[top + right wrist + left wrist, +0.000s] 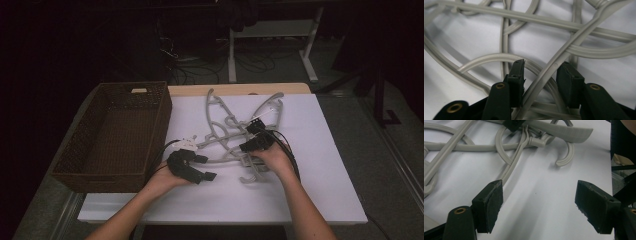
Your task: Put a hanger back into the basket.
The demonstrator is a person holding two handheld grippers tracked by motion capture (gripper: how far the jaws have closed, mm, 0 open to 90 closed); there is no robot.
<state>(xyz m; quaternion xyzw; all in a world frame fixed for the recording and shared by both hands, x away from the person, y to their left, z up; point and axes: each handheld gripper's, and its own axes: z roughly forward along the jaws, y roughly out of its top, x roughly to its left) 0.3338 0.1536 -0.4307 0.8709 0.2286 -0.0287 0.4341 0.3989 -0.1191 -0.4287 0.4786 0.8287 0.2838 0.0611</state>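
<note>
Right gripper (pixel 540 75) straddling a bar of the tangled grey plastic hangers (pixel 235 130) at table centre, jaws not yet clamped, best closed squarely on that single bar; left gripper (pixel 539 205) spread wide, empty, at 8 o'clock, forearms entering low, wicker basket (pixel 112 172) at 9 o'clock.

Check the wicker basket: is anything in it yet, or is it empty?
Empty. The high view shows bare woven floor inside the basket, while the grey hangers lie tangled outside it on the white table.
</note>
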